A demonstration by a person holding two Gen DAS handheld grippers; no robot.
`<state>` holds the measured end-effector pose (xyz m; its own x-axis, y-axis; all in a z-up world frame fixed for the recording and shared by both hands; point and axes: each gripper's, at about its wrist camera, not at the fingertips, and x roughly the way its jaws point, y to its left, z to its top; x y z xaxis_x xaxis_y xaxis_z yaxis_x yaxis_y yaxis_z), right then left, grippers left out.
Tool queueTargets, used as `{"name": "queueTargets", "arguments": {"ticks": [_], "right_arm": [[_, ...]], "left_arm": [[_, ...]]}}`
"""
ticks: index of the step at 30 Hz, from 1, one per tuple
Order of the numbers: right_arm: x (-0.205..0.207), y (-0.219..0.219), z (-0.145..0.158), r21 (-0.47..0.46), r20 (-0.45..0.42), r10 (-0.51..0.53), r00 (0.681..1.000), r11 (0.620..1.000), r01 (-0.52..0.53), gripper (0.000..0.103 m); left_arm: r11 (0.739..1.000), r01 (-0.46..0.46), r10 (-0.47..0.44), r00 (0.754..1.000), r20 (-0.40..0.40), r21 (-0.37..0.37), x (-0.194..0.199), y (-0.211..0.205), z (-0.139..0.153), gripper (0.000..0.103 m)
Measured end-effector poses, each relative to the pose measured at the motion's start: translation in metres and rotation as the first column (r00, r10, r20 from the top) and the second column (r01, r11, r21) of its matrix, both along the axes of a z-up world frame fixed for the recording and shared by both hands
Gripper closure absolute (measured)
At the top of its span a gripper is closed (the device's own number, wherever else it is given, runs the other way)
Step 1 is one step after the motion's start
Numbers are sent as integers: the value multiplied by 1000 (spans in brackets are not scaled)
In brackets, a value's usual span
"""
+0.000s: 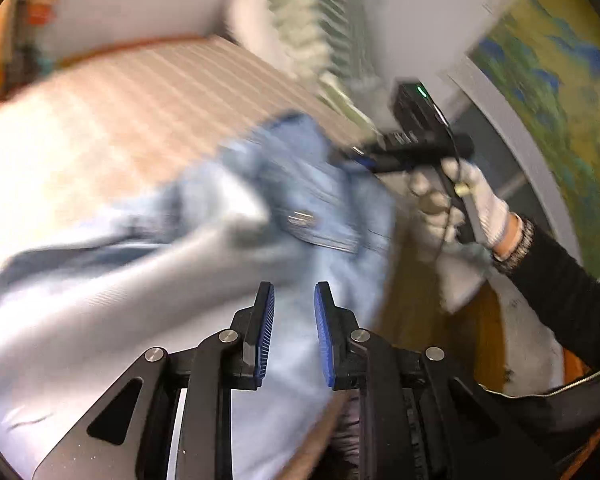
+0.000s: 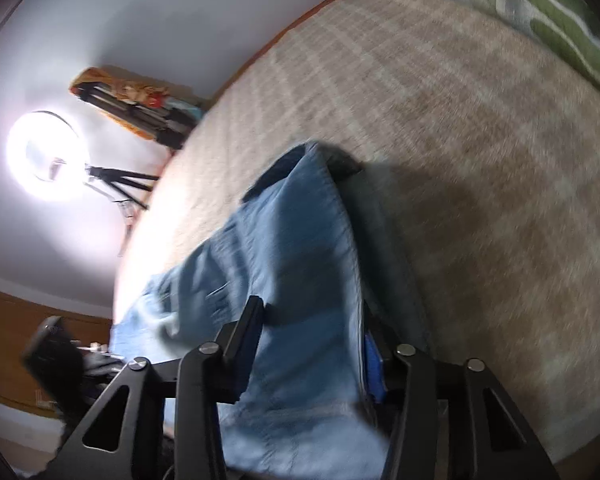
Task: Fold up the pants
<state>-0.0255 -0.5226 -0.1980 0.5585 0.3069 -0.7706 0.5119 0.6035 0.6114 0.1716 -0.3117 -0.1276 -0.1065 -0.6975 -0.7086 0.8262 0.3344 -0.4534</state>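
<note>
Light blue denim pants (image 1: 320, 184) lie across a beige checked bed cover (image 1: 160, 92), everything blurred by motion. My left gripper (image 1: 295, 292) stands over the near part of the pants, its blue pads a narrow gap apart with pale denim filling that gap. At the far waistband, near the metal button, a white-gloved hand (image 1: 476, 196) holds my right gripper (image 1: 348, 152), its tips at the cloth's edge. In the right wrist view the pants (image 2: 300, 240) run as a thick band between the fingers of the right gripper (image 2: 312, 320), raised above the bed cover (image 2: 460, 120) and casting a shadow on it.
A green and white blanket (image 1: 320, 20) is heaped at the head of the bed. A lit ring light (image 2: 48, 156) on a tripod stands by the wall past the bed's edge. Wooden floor (image 1: 412, 300) and a colourful picture (image 1: 560, 80) lie to the right.
</note>
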Motion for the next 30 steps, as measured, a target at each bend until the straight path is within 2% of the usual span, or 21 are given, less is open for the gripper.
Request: {"name": "queueTargets", "arguments": {"ticks": [4, 6, 8, 12, 14, 15, 19, 20, 21, 22, 23, 25, 27, 29, 30], "right_arm": [[15, 3, 1, -89, -11, 8, 1000, 996, -9, 76], [23, 12, 7, -174, -32, 28, 999, 984, -33, 92], [29, 24, 20, -263, -41, 62, 997, 962, -70, 100], [32, 39, 71, -445, 41, 106, 994, 892, -77, 102], [34, 43, 87, -530, 42, 129, 991, 844, -87, 102], [34, 42, 85, -532, 25, 136, 990, 841, -102, 102], [36, 34, 57, -486, -93, 154, 984, 855, -180, 99], [35, 34, 52, -485, -119, 160, 980, 852, -198, 93], [30, 34, 51, -495, -138, 155, 978, 845, -203, 76], [27, 34, 51, -502, -148, 146, 978, 841, -202, 66], [22, 34, 55, -518, -150, 135, 980, 833, -194, 60], [18, 36, 66, -563, -145, 124, 982, 806, -185, 60], [13, 43, 81, -605, -122, 125, 985, 777, -174, 60], [20, 55, 95, -626, -82, 155, 985, 761, -172, 60], [22, 61, 100, -631, -57, 180, 982, 756, -176, 60]], "left_arm": [[989, -141, 139, 989, 57, 34, 13, 47, 0, 85], [972, -225, 221, 973, 70, 61, 29, 78, -6, 85], [957, -281, 277, 959, 63, 76, 38, 99, -13, 85], [914, -399, 396, 917, 49, 77, 47, 144, -30, 85], [893, -445, 443, 895, 43, 66, 48, 163, -33, 85], [882, -467, 466, 884, 36, 61, 48, 173, -35, 85], [844, -534, 531, 845, 57, 56, 45, 202, -35, 85], [832, -553, 550, 833, 59, 51, 45, 211, -34, 85], [815, -577, 575, 816, 57, 43, 45, 222, -33, 85], [801, -597, 595, 802, 54, 37, 46, 229, -32, 85], [778, -628, 627, 778, 51, 24, 45, 244, -29, 85], [745, -668, 667, 744, 48, 2, 45, 254, -26, 85], [698, -715, 716, 696, 53, -39, 40, 276, -18, 85], [653, -753, 757, 650, 63, -78, 32, 295, -12, 85], [640, -764, 769, 636, 67, -84, 29, 301, -10, 83]]}}
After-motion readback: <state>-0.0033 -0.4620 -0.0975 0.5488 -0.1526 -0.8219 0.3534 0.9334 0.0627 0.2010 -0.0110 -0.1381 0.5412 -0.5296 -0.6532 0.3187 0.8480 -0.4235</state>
